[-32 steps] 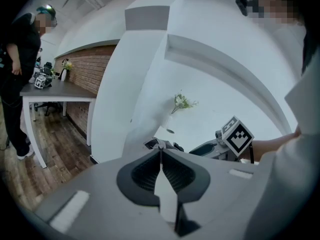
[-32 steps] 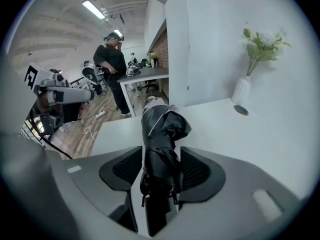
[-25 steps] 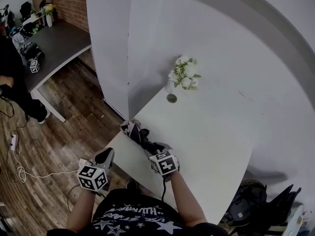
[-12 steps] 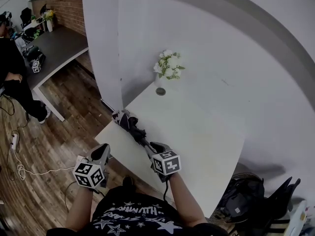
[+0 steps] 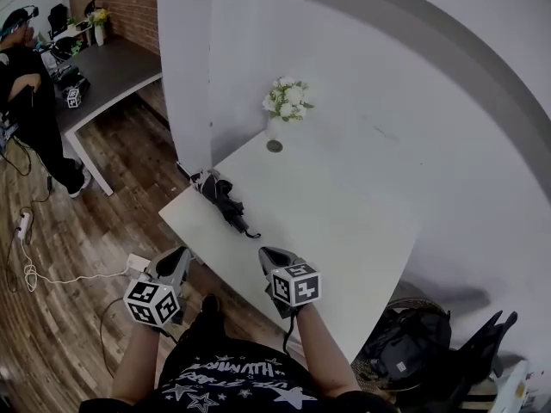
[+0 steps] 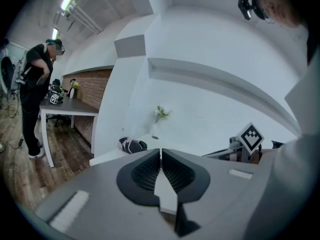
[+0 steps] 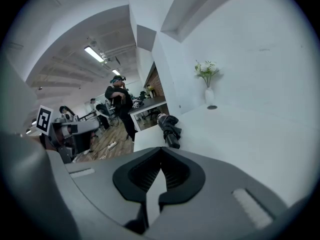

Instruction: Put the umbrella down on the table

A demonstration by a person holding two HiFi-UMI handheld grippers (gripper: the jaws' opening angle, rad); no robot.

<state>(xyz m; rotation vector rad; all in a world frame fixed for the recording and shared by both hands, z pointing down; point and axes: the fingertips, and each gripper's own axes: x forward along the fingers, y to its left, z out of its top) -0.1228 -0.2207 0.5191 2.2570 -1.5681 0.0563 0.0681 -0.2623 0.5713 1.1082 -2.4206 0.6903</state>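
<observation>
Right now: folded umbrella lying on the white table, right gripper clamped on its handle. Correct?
No. The umbrella lies on the white table, but the right gripper is not on its handle: its jaws are shut on nothing, apart from the umbrella. The right gripper view shows this.

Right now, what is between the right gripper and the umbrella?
Nothing but bare white table. In the head view, the right gripper is shut and empty, and the umbrella lies apart from it. The right gripper view shows the same clear stretch.
</observation>
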